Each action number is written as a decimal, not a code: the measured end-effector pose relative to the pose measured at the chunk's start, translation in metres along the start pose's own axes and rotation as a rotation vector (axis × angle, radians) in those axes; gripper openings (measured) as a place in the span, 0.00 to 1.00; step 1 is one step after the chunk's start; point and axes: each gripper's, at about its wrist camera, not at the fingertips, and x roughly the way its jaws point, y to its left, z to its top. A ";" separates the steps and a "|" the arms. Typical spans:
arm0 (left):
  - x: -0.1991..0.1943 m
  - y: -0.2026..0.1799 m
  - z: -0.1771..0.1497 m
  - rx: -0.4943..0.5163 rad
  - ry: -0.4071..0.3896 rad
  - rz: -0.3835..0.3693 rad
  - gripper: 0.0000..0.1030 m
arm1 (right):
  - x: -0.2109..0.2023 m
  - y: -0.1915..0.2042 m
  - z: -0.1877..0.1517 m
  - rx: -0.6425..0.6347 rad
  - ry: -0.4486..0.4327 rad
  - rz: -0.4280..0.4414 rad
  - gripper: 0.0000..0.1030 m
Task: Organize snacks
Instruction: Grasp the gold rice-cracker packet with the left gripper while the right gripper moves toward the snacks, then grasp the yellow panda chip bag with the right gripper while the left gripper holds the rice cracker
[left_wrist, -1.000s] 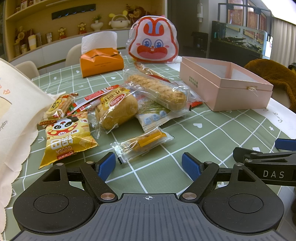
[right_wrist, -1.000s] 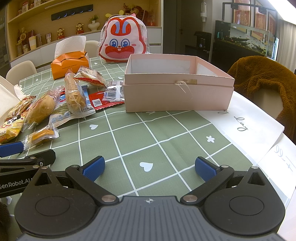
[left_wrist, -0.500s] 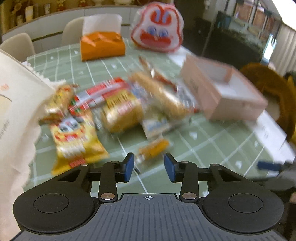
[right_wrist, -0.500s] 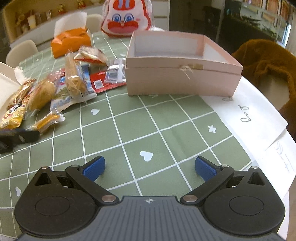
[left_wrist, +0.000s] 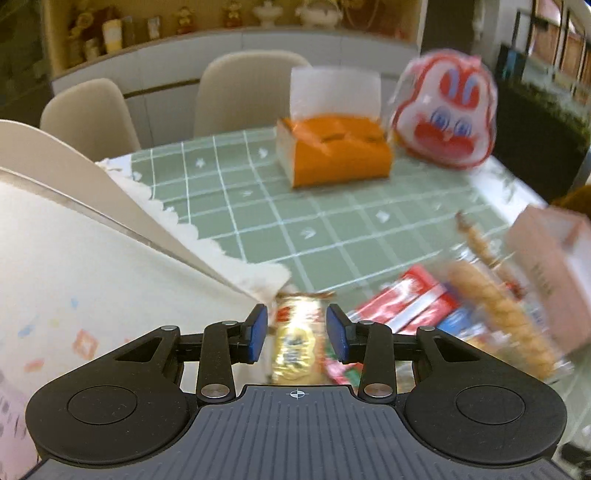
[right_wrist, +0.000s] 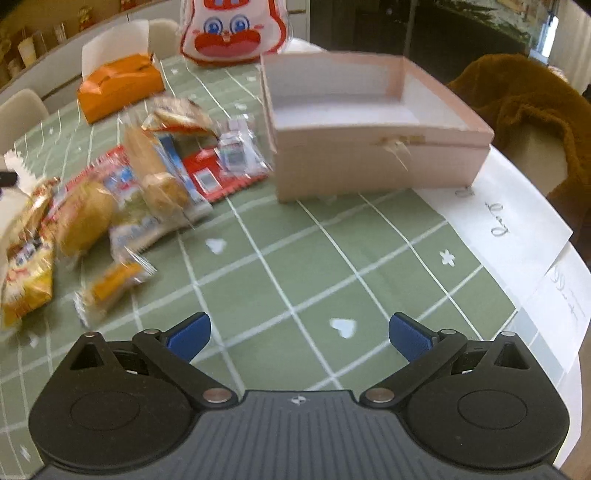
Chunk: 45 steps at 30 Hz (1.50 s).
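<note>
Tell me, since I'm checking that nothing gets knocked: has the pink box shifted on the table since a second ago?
No. In the right wrist view the pink box keeps its place beside the red packet and the white paper.

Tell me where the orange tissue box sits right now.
In the right wrist view the orange tissue box sits at the far left of the green checked tablecloth, left of the red-and-white rabbit-face bag, beyond the snack pile.

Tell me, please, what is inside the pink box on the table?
The pink box looks empty: bare white floor and walls show in the right wrist view. Its near wall hides the strip of floor just behind it.
</note>
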 end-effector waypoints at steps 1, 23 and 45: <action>0.008 0.001 0.000 0.017 0.020 0.005 0.39 | -0.002 0.006 0.002 -0.002 -0.004 -0.001 1.00; 0.038 0.024 -0.014 -0.087 0.147 -0.214 0.45 | -0.007 0.048 -0.004 -0.068 0.038 -0.001 1.00; -0.048 0.041 -0.067 -0.116 0.134 -0.207 0.39 | -0.008 0.183 0.021 -0.223 0.050 0.274 0.99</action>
